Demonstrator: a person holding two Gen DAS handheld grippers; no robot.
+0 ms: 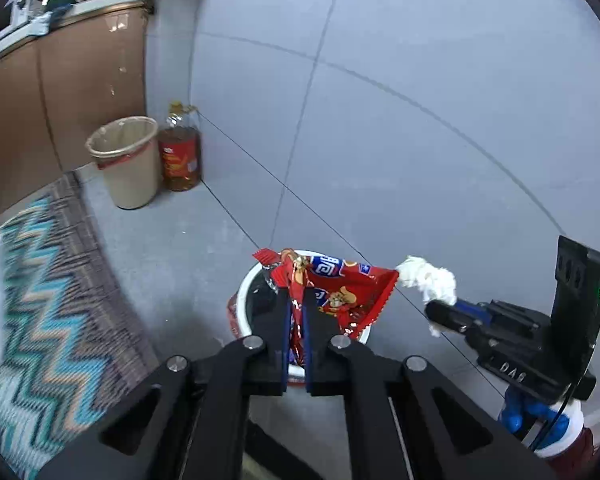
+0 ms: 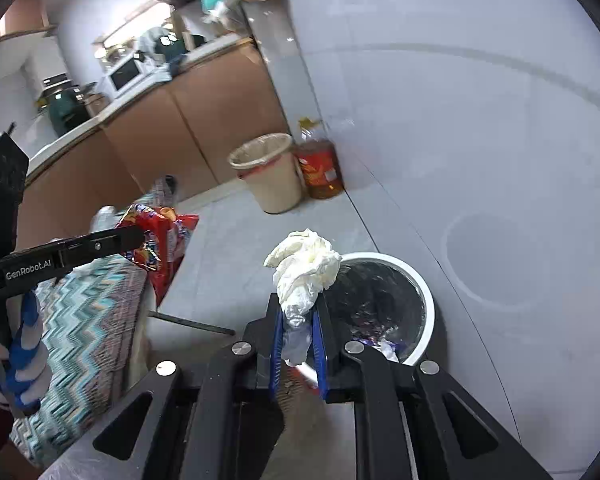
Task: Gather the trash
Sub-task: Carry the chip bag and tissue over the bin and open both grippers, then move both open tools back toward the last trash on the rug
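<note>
My left gripper [image 1: 296,304] is shut on a red snack wrapper [image 1: 340,292], which hangs over a white-rimmed bin with a black liner [image 1: 244,300]. The right gripper [image 1: 440,312] appears at the right of this view, clamping a crumpled white tissue [image 1: 428,276]. In the right wrist view my right gripper [image 2: 298,312] is shut on that white tissue [image 2: 304,268], just left of the same bin [image 2: 424,292], which holds some trash. The left gripper [image 2: 140,240] shows at the left with the red wrapper [image 2: 160,248], held by a blue-and-white gloved hand [image 2: 20,360].
A beige bin with a liner [image 1: 126,160] and an oil bottle [image 1: 180,152] stand by brown cabinets [image 1: 60,92]. A zigzag-patterned rug [image 1: 52,300] covers the floor at the left. Grey tiled wall lies behind.
</note>
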